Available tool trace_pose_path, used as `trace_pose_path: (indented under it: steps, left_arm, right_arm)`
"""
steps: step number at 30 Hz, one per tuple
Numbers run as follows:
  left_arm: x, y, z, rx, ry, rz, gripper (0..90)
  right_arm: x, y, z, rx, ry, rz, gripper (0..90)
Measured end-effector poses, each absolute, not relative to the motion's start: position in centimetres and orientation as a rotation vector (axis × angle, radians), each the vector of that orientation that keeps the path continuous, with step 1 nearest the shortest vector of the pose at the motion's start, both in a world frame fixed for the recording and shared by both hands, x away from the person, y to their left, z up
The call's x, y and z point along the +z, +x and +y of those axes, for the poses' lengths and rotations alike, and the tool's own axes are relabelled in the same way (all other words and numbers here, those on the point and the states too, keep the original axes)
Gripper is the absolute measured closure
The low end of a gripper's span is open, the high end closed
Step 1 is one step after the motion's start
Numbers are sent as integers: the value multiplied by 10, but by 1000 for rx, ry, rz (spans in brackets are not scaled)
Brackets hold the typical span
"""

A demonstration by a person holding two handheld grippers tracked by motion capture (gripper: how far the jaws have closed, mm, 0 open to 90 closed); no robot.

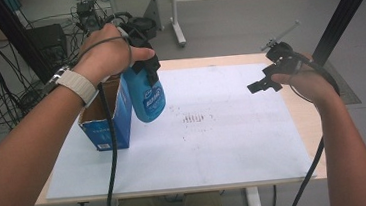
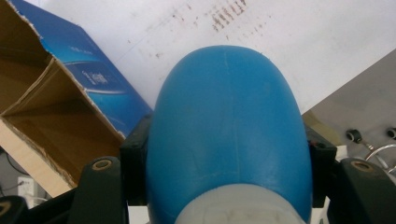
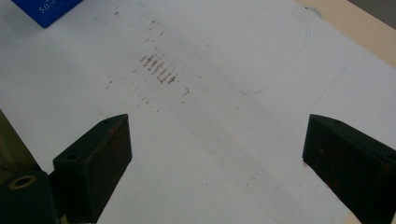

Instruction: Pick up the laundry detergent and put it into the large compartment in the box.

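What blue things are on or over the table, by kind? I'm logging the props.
Bottle: 1, blue, held off the table in the left gripper
Box: 1, blue, open, standing on the white sheet
Total: 2

We hold our left gripper (image 1: 143, 61) raised at the far left, jaws clamped; our right gripper (image 1: 264, 83) hovers at the right, jaws spread wide.

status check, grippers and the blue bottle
Left gripper shut on blue bottle, bottle held above the mat beside open box. Right gripper open, empty.
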State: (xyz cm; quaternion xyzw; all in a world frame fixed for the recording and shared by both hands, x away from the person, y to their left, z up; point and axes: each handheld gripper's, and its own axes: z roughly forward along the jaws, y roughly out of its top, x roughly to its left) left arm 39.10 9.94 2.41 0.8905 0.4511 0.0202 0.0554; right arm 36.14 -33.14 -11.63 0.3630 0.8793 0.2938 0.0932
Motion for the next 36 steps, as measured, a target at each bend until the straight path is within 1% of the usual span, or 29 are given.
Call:
trace_pose_path:
  steps: [7, 20, 27, 36]
  left_arm:
    - [33, 393, 108, 56, 2667, 1421, 380]
    - [41, 394, 123, 45, 2593, 1536, 380]
    - [53, 390, 130, 67, 2547, 1585, 380]
    - [64, 394, 145, 39, 2500, 1652, 380]
  right_arm:
    - [-114, 367, -331, 883, 1054, 2615, 80]
    - [-120, 386, -326, 878, 1032, 2645, 80]
    - [-119, 389, -326, 891, 1023, 2642, 80]
    - [-122, 392, -329, 902, 1030, 2641, 80]
